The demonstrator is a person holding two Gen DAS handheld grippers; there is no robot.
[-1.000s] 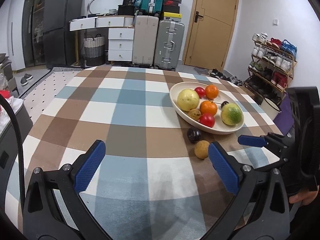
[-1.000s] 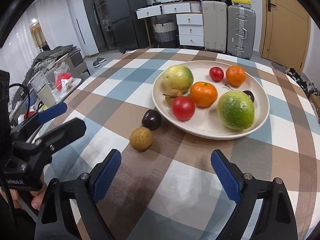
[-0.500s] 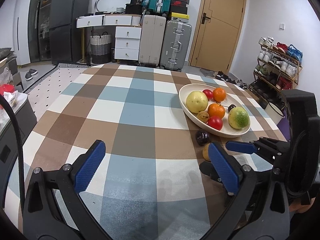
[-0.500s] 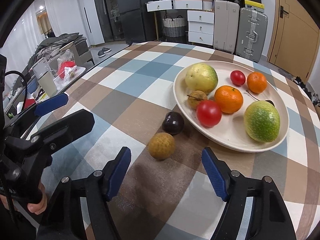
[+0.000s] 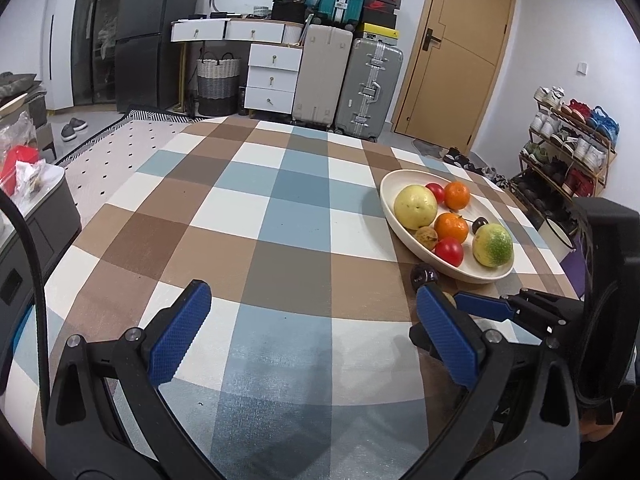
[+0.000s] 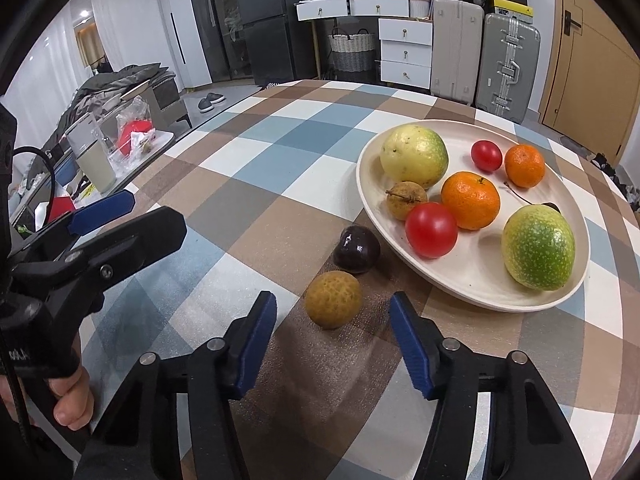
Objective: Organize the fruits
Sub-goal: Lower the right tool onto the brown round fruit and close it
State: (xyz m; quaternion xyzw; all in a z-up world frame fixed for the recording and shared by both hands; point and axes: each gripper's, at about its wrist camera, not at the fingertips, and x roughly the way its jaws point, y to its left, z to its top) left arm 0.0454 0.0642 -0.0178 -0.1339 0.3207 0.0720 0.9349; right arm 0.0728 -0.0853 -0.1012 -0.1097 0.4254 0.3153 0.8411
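A cream oval plate (image 6: pixel 472 276) (image 5: pixel 388 196) holds several fruits: a yellow-green guava (image 6: pixel 414 156), two oranges, two red tomatoes, a green fruit (image 6: pixel 538 246) and a small brown longan. On the cloth beside the plate lie a dark plum (image 6: pixel 357 249) (image 5: pixel 425 274) and a tan round longan (image 6: pixel 333 299). My right gripper (image 6: pixel 332 332) is open, its blue fingers on either side of the tan longan, just short of it. My left gripper (image 5: pixel 312 328) is open and empty over the cloth, left of the fruit.
The table has a brown, blue and white checked cloth (image 5: pixel 280 208). A side stand with a cup and bags (image 6: pixel 104 152) is to the left. Suitcases, drawers and a door (image 5: pixel 452 52) stand beyond the far edge; a shoe rack (image 5: pixel 568 140) is on the right.
My right gripper has moved forward and down toward the tan longan and its jaws have narrowed around it. My left gripper has drawn back and to the left.
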